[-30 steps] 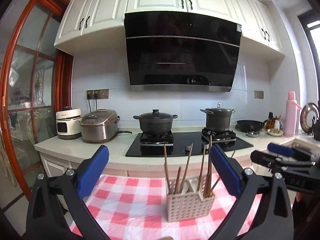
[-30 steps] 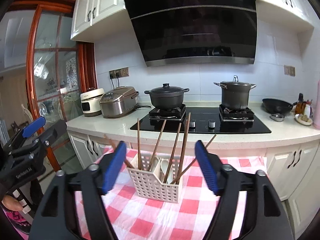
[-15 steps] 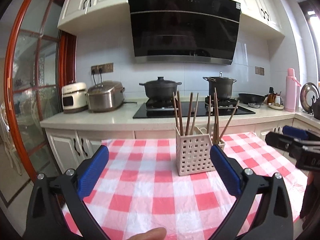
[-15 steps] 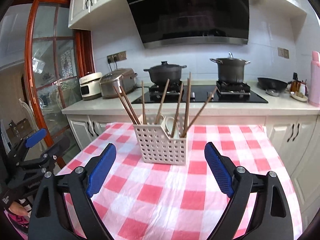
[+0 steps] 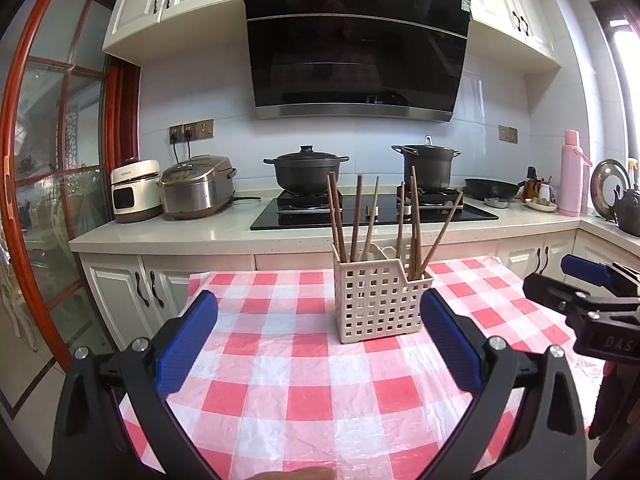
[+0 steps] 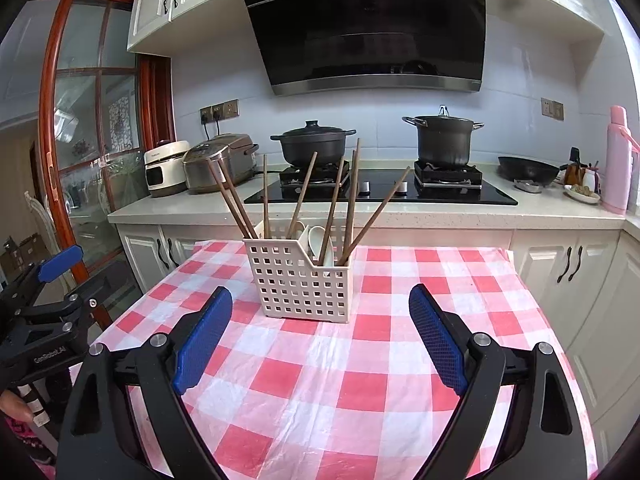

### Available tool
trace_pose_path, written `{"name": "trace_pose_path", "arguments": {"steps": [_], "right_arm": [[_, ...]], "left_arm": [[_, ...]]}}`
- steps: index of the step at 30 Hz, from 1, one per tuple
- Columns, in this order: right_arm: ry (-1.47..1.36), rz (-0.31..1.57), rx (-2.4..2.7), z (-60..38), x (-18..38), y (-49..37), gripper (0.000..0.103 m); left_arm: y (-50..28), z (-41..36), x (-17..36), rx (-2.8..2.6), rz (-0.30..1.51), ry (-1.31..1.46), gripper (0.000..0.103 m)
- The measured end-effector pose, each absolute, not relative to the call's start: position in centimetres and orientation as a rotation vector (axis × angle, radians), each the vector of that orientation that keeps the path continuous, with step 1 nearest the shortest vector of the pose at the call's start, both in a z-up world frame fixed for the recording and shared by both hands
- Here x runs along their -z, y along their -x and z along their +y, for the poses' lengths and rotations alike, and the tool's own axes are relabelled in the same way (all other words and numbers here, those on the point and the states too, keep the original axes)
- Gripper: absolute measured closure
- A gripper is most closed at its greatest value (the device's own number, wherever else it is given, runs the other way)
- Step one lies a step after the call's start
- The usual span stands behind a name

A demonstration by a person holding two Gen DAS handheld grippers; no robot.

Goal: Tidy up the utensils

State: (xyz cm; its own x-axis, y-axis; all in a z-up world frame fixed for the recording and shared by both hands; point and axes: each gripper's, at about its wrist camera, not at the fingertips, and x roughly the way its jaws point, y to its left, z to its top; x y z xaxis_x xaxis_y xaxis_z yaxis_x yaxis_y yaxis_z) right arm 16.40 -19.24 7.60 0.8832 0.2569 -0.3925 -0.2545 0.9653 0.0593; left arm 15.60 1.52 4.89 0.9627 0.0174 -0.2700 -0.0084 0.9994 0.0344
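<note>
The basket (image 6: 301, 276) is light and full of holes, and the chopsticks (image 6: 304, 194) lean out every way. A bump from a finger could tip it, or push the sticks and spoons (image 6: 318, 240) into a mess.

The right gripper (image 6: 320, 338) points a little down at the table (image 6: 460, 280), jaws wide apart and holding nothing. The basket stands just past its jaws, in the middle.

The left gripper (image 5: 318, 342) also tilts down a bit, wide apart and empty. There the basket stands ahead, closer to the right finger.
</note>
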Motion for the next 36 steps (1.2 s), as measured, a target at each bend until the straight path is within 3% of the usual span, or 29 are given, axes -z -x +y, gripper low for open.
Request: {"name": "trace_pose_path", "arguments": {"steps": [36], "right_arm": [[-0.019, 0.386, -0.280, -18.94, -7.70, -15.90, 0.019]], "left_arm": [[-15.15, 1.61, -5.18, -0.010, 0.265, -0.016, 0.005]]}}
